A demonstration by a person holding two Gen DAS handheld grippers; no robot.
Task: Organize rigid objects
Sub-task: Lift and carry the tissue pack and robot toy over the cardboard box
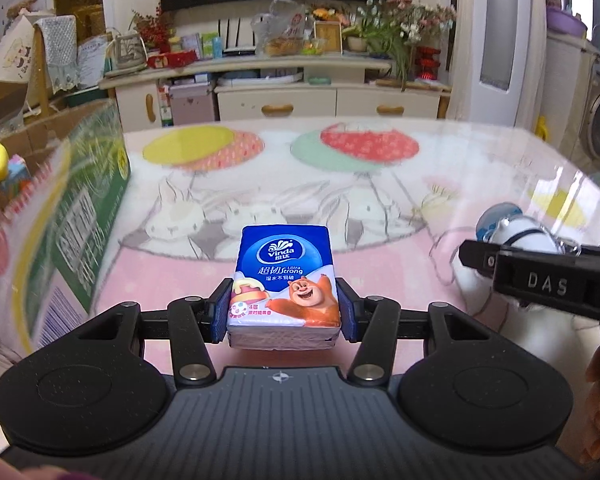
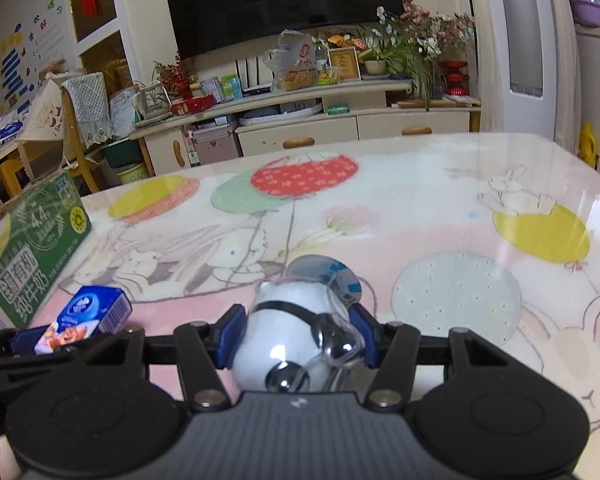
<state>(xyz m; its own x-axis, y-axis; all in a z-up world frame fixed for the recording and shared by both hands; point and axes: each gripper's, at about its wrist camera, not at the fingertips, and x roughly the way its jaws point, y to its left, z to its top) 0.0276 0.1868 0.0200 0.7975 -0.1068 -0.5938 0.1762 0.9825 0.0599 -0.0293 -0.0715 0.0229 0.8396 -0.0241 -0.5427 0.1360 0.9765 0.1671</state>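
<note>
My left gripper (image 1: 284, 308) is shut on a blue Vinda tissue pack (image 1: 286, 280) with a cartoon bear, held above the pink tablecloth. The pack also shows at the lower left of the right wrist view (image 2: 84, 318). My right gripper (image 2: 296, 332) is shut on a white bear-shaped container (image 2: 288, 340) with a clear shell and a blue-and-white cap. In the left wrist view the right gripper (image 1: 540, 276) and that container (image 1: 516, 230) sit at the right edge.
A green cardboard milk carton box (image 1: 88, 208), open on top and holding other items, stands at the table's left; it also shows in the right wrist view (image 2: 32, 240). The table (image 2: 380, 208) has a balloon-and-rabbit cloth. A TV cabinet (image 1: 280, 96) stands beyond.
</note>
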